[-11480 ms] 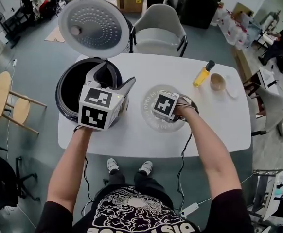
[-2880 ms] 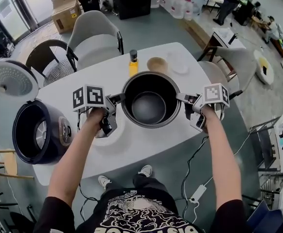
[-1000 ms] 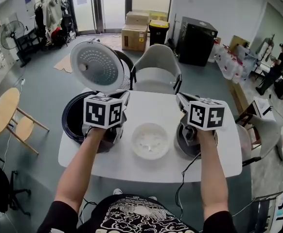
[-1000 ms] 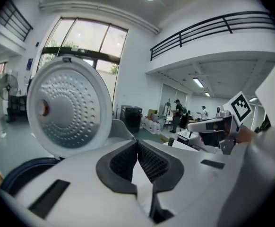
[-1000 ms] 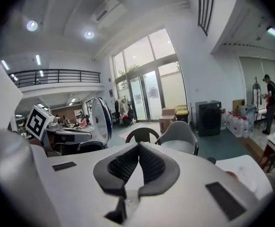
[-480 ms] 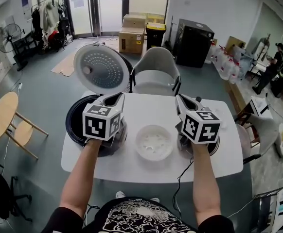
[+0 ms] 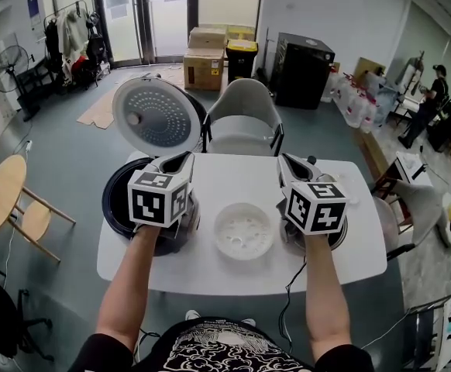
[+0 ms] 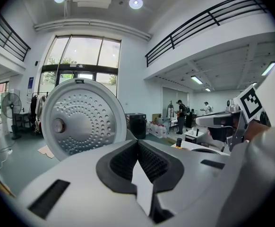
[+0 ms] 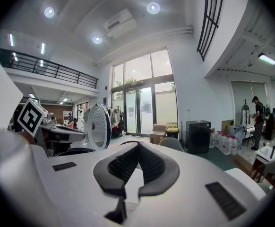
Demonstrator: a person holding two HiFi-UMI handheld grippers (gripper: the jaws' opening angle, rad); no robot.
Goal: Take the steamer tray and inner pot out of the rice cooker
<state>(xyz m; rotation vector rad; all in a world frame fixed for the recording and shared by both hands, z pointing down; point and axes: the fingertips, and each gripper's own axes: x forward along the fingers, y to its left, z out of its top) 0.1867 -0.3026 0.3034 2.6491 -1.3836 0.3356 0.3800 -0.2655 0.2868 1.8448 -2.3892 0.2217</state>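
Observation:
The rice cooker (image 7: 119, 202) stands open at the table's left end, its lid (image 7: 156, 115) raised. In the middle of the table lies the white steamer tray (image 7: 243, 231). The dark inner pot (image 7: 339, 234) sits to the tray's right, mostly hidden under my right gripper (image 7: 285, 162). My left gripper (image 7: 180, 160) hovers over the cooker's right side. Both point away from me, shut with nothing between their pads (image 8: 149, 162) (image 9: 151, 162). The lid (image 8: 81, 119) fills the left of the left gripper view and shows small in the right gripper view (image 9: 98, 126).
A grey chair (image 7: 241, 118) stands behind the white table (image 7: 233, 273). A bottle (image 7: 312, 160) peeks out behind my right gripper. A round wooden stool (image 7: 5, 196) is to the left, with cardboard boxes (image 7: 204, 49) and a black cabinet (image 7: 303, 68) farther back.
The inner pot, held between both grippers a few seconds ago, now rests on the table at right. Over the last second both shut grippers rose slightly and drifted a little.

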